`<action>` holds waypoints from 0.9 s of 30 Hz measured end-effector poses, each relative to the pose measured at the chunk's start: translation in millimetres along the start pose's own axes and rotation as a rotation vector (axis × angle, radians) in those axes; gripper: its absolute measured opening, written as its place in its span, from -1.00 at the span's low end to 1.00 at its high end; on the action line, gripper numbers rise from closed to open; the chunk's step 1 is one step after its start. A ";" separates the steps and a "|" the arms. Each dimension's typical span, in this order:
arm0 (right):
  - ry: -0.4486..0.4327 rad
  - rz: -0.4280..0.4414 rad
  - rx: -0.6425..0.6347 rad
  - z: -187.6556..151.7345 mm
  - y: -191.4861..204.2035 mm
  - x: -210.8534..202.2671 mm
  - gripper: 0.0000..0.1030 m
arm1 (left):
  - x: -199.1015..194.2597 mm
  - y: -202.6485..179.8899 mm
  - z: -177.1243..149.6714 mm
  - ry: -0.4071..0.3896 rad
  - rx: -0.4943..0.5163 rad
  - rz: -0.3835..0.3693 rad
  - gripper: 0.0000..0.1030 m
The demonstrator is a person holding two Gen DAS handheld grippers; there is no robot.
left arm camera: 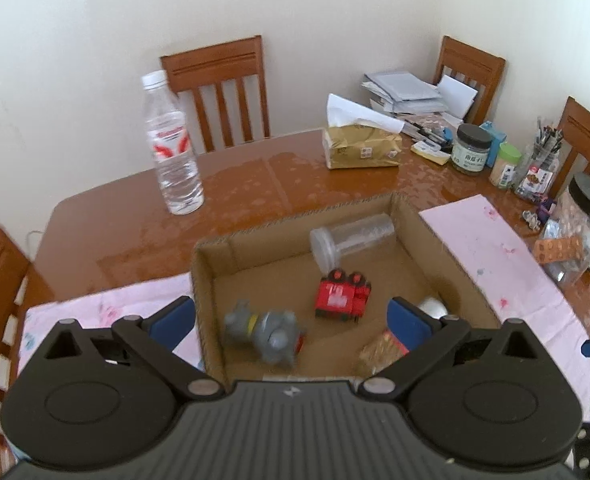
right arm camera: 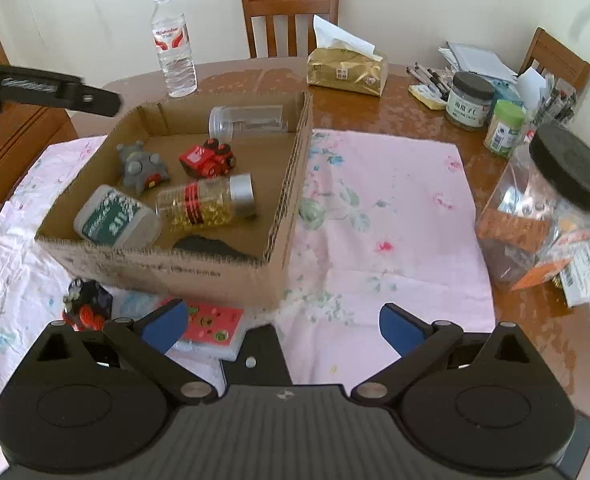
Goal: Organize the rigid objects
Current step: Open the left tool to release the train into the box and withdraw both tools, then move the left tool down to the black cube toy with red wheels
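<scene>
A cardboard box [right arm camera: 291,184] stands on a pink cloth [right arm camera: 387,216]. Inside lie a clear plastic jar [right arm camera: 251,119], a red toy car [right arm camera: 209,158], a grey toy [right arm camera: 141,168], a bottle of yellow capsules [right arm camera: 211,200] and a white-and-green bottle [right arm camera: 115,218]. My left gripper [left arm camera: 291,320] is open and empty, hovering over the box's near edge [left arm camera: 199,280], above the grey toy [left arm camera: 263,330] and red car [left arm camera: 343,296]. My right gripper [right arm camera: 283,328] is open and empty, in front of the box. A red card case [right arm camera: 215,326] and a dark toy [right arm camera: 89,304] lie on the cloth before the box.
A water bottle [right arm camera: 173,40], a gold tissue pack [right arm camera: 347,68], jars [right arm camera: 469,100], papers and a big black-lidded jar [right arm camera: 551,204] stand on the wooden table [left arm camera: 135,220]. Chairs [left arm camera: 219,88] ring it. The left gripper's arm [right arm camera: 47,88] shows at upper left in the right wrist view.
</scene>
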State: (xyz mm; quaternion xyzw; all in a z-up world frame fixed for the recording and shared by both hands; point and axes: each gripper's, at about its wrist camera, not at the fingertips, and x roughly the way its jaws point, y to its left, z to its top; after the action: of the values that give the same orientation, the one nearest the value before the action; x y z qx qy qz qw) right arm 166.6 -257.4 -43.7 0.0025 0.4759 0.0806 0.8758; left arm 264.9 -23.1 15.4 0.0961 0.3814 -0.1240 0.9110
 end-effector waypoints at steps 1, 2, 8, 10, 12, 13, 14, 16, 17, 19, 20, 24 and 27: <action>-0.019 0.004 -0.011 -7.6 -0.1 1.5 1.00 | -5.5 -1.0 -9.4 -0.019 0.009 0.008 0.98; -0.003 -0.022 -0.010 -14.0 0.5 4.8 1.00 | -10.4 -2.1 -16.6 -0.015 0.005 0.034 0.98; 0.081 -0.043 0.005 -40.9 7.5 13.3 1.00 | -25.7 -6.3 -57.3 0.019 -0.029 0.099 0.99; 0.081 -0.029 0.003 -46.0 9.8 13.2 1.00 | -23.1 -8.5 -70.4 0.036 -0.049 0.101 0.99; 0.077 -0.021 0.023 -48.8 11.3 12.3 1.00 | -17.0 -10.7 -83.8 0.073 -0.075 0.097 0.99; 0.077 -0.018 0.029 -49.8 12.0 11.9 1.00 | -14.7 -11.9 -89.4 0.089 -0.085 0.097 0.99; 0.075 -0.018 0.031 -51.8 13.1 11.2 1.00 | -11.4 -14.0 -95.8 0.101 -0.093 0.099 0.99; 0.070 -0.019 0.032 -52.3 15.6 8.7 1.00 | -5.1 -16.5 -104.7 0.114 -0.101 0.109 0.99; 0.069 -0.018 0.032 -52.7 16.5 7.7 1.00 | -1.1 -17.8 -108.9 0.124 -0.111 0.118 0.99; 0.067 -0.020 0.030 -54.0 18.7 5.4 1.00 | 6.7 -17.7 -114.1 0.136 -0.135 0.120 0.99; 0.069 -0.022 0.029 -54.2 19.0 5.0 1.00 | 10.9 -17.4 -116.1 0.147 -0.149 0.116 0.99; 0.075 -0.028 0.031 -55.8 20.0 4.3 1.00 | 19.7 -16.3 -124.2 0.155 -0.172 0.096 0.99; 0.078 -0.035 0.032 -56.8 21.1 4.0 1.00 | 24.0 -12.7 -128.4 0.175 -0.183 0.098 0.99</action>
State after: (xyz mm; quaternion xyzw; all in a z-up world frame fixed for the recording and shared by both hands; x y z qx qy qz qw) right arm 118.4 -240.1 -76.4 0.0049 0.5107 0.0576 0.8578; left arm 191.2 -4.2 -91.5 0.0413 0.4639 -0.0354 0.8842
